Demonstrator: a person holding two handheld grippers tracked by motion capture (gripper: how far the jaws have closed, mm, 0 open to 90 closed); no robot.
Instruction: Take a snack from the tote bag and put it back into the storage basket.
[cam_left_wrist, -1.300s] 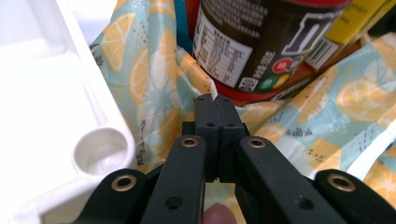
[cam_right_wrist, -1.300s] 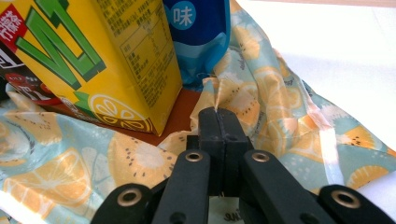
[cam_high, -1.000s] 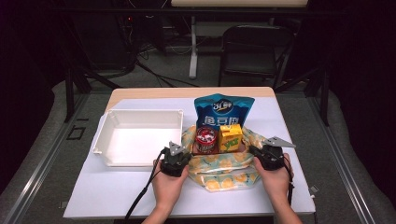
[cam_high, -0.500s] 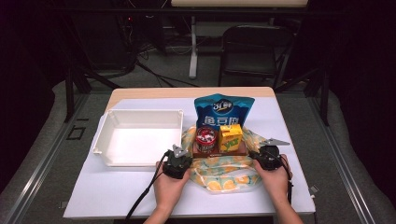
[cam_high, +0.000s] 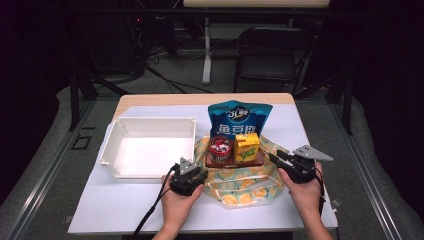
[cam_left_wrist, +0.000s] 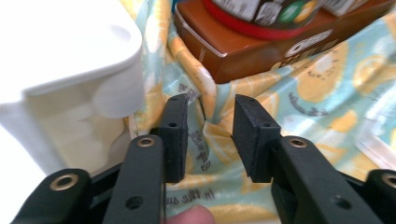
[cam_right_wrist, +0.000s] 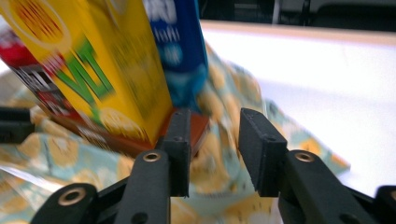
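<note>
A cloth bag (cam_high: 240, 184) printed with orange slices lies spread on the table. On it stand a blue snack bag (cam_high: 239, 120), a yellow juice carton (cam_high: 247, 147) and a red can (cam_high: 220, 146), the last two on a brown box (cam_high: 235, 161). My left gripper (cam_high: 201, 171) is at the cloth's left edge. Its jaws have just been opening, and a cloth fold (cam_left_wrist: 205, 109) rises in the gap (cam_left_wrist: 210, 135), not pinched. My right gripper (cam_high: 276, 157) hovers at the right edge. Its jaws have also just been opening, with only cloth (cam_right_wrist: 219, 140) beyond them.
A white plastic tray (cam_high: 112, 150) sits left of the cloth, its corner (cam_left_wrist: 93, 60) close beside my left jaws. White table surface (cam_high: 115, 205) runs along the front. A dark chair (cam_high: 270, 50) stands beyond the far edge.
Both grippers had the cloth's side edges pinched and lifted; the edges came down and the jaws opened. The right gripper has risen slightly and drawn off to the right.
</note>
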